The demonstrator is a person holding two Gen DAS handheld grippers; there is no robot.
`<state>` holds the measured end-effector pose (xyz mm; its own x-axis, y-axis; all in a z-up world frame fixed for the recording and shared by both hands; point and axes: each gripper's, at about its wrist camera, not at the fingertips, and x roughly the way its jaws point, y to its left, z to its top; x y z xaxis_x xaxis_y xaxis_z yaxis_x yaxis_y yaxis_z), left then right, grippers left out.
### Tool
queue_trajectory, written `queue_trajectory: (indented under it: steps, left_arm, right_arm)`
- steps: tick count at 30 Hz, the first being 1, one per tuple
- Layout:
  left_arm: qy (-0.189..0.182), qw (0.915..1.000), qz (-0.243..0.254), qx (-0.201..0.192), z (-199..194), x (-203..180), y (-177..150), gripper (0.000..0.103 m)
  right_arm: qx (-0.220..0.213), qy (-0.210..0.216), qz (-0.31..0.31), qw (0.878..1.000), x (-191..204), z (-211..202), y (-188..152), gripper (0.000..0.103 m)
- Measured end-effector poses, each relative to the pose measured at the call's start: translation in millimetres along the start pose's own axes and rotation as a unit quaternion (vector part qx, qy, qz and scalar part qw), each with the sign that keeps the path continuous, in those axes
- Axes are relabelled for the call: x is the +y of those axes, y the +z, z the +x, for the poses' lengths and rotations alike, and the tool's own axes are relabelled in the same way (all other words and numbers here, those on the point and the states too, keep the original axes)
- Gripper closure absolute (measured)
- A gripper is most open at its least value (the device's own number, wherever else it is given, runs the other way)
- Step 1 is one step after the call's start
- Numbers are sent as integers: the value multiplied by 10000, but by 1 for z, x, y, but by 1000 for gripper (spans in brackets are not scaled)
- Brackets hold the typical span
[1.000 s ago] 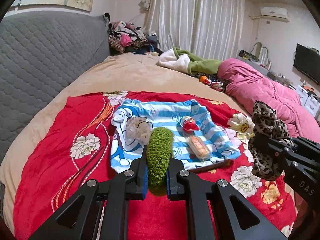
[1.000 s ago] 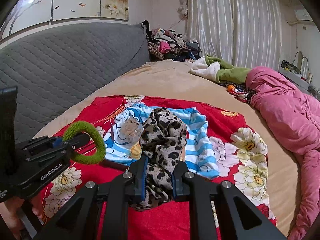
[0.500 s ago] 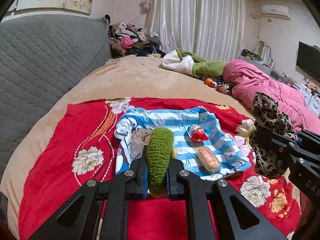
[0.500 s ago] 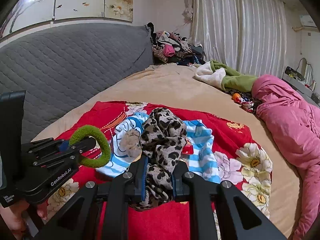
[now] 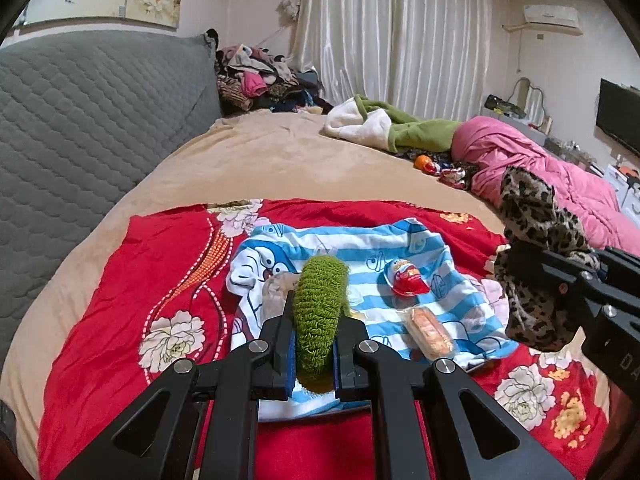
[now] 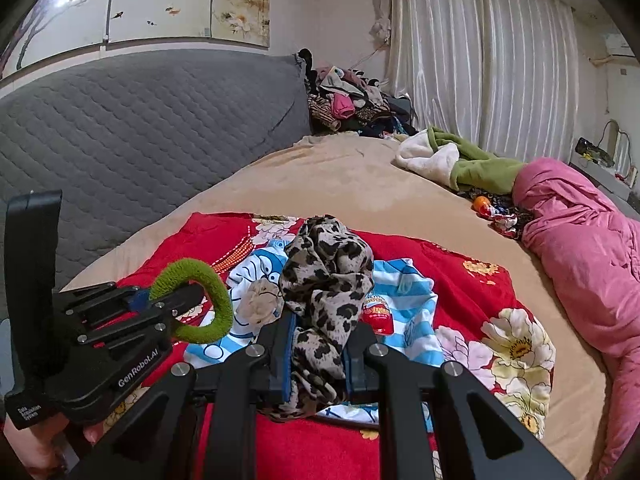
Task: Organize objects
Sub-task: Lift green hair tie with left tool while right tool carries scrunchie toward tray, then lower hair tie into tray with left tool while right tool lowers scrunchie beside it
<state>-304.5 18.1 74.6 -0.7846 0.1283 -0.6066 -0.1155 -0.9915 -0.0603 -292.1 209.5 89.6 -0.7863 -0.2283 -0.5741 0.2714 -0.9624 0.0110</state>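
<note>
Left wrist view: a green fuzzy hair tie is clamped between the fingers of the left gripper, held edge-on above the bed. Below it a blue-and-white striped cartoon cloth is spread on a red floral blanket. On the cloth a red-and-white egg-shaped toy and a wrapped snack are seen, the snack near the cloth's right edge. A pale fluffy item is partly hidden behind the hair tie; what it is cannot be told. At the right edge the right gripper is seen with a leopard-print scrunchie pinched in it.

Right wrist view: the leopard-print scrunchie is gripped between the fingers of the right gripper, bunched and raised over the striped cloth. At left, the left gripper is seen side-on, the green hair tie shown as a ring with one finger through it. The egg-shaped toy is just beside the scrunchie, on the cloth. The pale fluffy item lies on the cloth between the two grippers.

Background: beige bedspread, grey quilted headboard, pink duvet, green-and-white garment, clothes pile, white curtains.
</note>
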Motion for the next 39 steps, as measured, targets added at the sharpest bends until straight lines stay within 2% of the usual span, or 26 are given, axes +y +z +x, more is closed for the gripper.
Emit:
queue_trajectory:
  steps: [8, 26, 39]
  left_arm:
    - [38, 10000, 5, 72, 24, 2, 3, 90]
    - [164, 9995, 48, 284, 83, 13, -10, 90]
    - [135, 9992, 52, 383, 113, 10, -27, 90]
  right_arm:
    - [1, 74, 68, 10000, -6, 24, 4, 85]
    - [137, 363, 303, 9988, -10, 85, -16, 85]
    - [396, 287, 352, 9982, -18, 119, -36, 85]
